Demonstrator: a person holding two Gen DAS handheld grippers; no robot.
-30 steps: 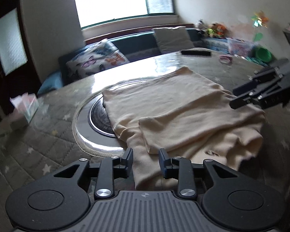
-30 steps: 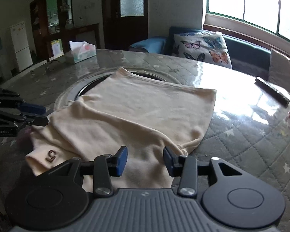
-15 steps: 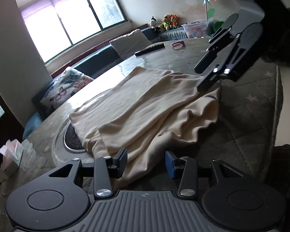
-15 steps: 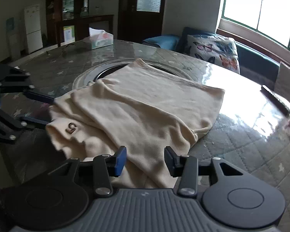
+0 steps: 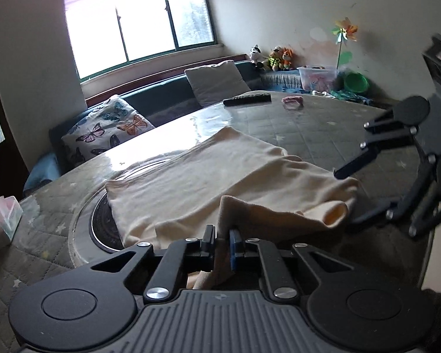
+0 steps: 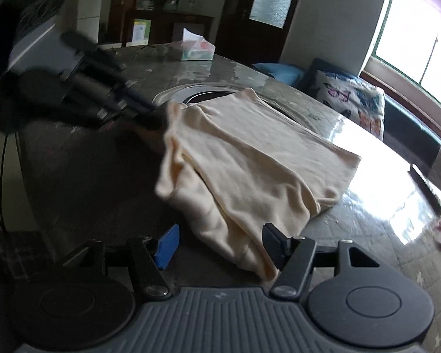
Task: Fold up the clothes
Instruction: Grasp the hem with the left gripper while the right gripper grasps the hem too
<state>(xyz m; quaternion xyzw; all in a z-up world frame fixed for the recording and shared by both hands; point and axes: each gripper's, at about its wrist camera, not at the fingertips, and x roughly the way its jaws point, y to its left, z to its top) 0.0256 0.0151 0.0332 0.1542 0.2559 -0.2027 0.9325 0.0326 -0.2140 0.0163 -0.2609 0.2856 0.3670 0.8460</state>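
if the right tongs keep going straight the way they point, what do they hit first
Most likely the near folded edge of the cream garment, which already lies between the opening right tongs. The pads are not yet pressing it. Depth is hard to judge.

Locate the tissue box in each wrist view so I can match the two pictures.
Left wrist view: the tissue box sits at the far left edge, on the quilted table cover.
Right wrist view: the tissue box sits top centre, at the table's far edge.
Shared landmark: the cream garment, with the butterfly cushion behind.
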